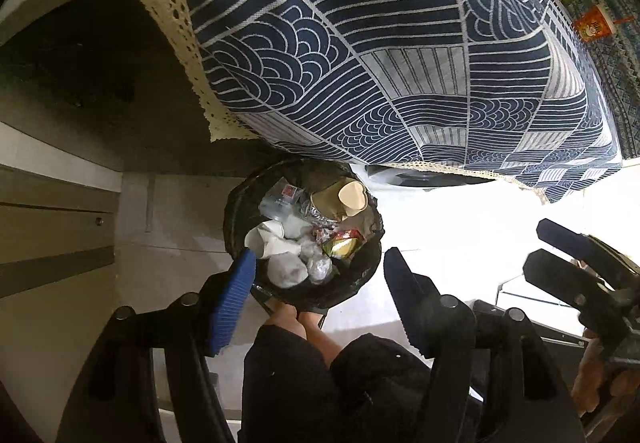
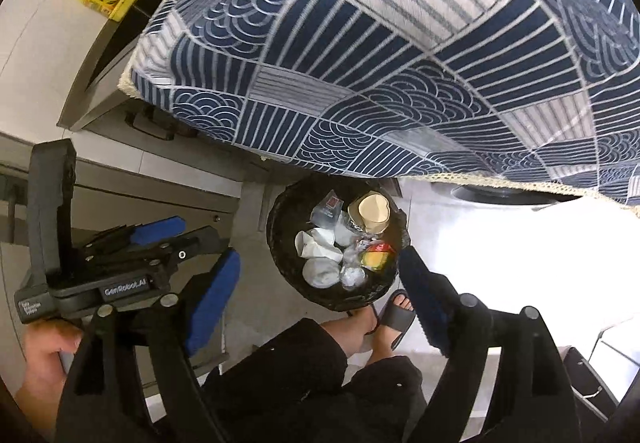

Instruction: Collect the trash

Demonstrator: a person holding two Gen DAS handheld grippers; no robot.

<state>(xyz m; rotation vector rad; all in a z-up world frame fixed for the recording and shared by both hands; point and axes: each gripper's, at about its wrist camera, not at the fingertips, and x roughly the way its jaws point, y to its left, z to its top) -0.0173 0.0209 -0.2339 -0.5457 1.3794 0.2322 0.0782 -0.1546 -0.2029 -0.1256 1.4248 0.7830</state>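
right wrist view: a black trash bin sits on the floor, partly under the edge of a blue and white cloth – it is full of cups and crumpled wrappers. the right gripper fingers are spread wide, holding nothing. the left gripper beside it reads "genrobot.ai" – its fingers are also apart and empty. a foot in a slipper stands just beside the bin.
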